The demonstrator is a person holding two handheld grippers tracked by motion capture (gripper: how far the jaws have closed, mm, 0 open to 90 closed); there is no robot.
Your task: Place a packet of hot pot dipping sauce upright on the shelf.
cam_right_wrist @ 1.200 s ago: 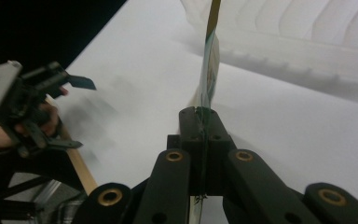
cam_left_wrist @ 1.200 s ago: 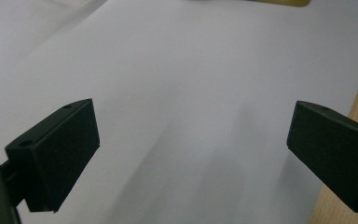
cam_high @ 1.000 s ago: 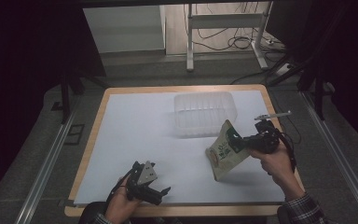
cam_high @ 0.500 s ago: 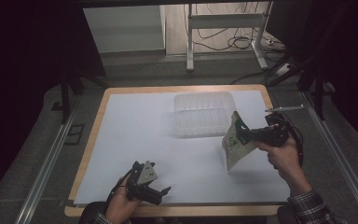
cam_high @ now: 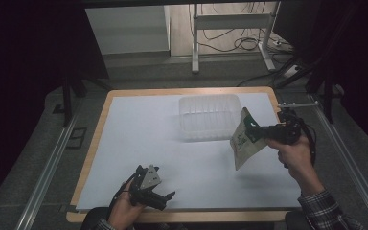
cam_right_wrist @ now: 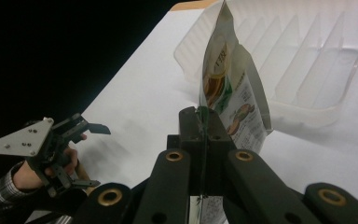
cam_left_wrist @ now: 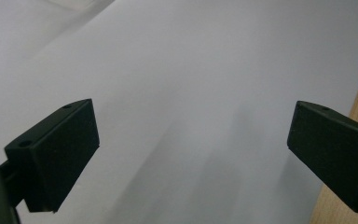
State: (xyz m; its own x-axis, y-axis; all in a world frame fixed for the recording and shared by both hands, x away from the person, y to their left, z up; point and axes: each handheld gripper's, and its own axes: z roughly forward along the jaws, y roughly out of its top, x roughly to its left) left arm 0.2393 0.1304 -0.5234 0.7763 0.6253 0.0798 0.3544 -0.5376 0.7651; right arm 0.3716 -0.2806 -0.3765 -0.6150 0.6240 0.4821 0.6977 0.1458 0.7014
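A white-topped table (cam_high: 139,139) with a wooden rim, seen from above. At the near left edge, a hand holds the left gripper (cam_high: 165,197) low over the table, where it has kept its place over the last second. In the left gripper view its two black jaws stand wide apart with only bare white surface between them, grasping nothing.

Toward the far middle sits a clear plastic tray (cam_high: 210,116) with ribbed dividers inside, nothing in it.

Just right of the tray, the right gripper (cam_high: 256,132) is clenched on the edge of a printed snack pouch (cam_high: 243,143). In the right gripper view the jaws press together on the flat seam of the pouch (cam_right_wrist: 235,112), which stands nearly upright in front of the tray's near wall.

A second ago the pouch hung lower and nearer, well clear of the tray. Now it is lifted off the table and carried up to the tray's right near corner, close beside it. That suggests the pouch is about to be set into one of the tray's slots; it is not yet over the rim.
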